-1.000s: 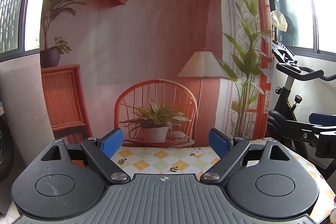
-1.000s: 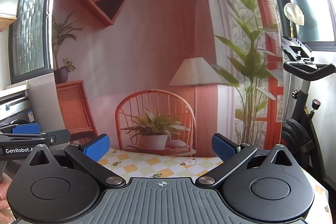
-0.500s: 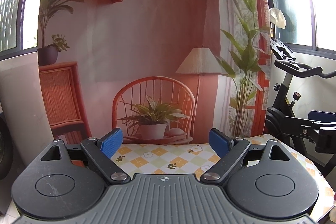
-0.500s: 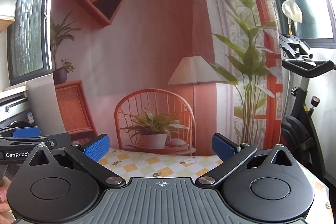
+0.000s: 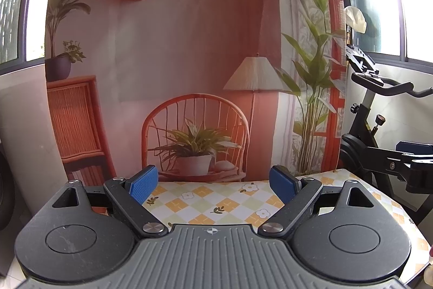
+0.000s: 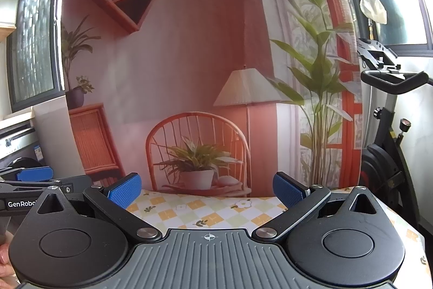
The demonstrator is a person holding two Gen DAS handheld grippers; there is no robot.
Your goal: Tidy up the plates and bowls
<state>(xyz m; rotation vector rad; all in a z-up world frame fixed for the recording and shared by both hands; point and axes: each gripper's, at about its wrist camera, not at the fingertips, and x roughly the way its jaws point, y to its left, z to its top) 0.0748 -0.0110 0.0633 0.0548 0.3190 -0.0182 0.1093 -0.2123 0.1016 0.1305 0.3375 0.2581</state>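
Left wrist: left gripper (image 5: 213,184) jaws apart, empty; right gripper (image 6: 208,188) same, over checkered tablecloth (image 5: 216,203).

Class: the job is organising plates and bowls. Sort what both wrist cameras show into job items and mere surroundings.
Job items:
left gripper, open
right gripper, open
checked tablecloth
No plates or bowls in view.

Surroundings:
exercise bike
printed backdrop
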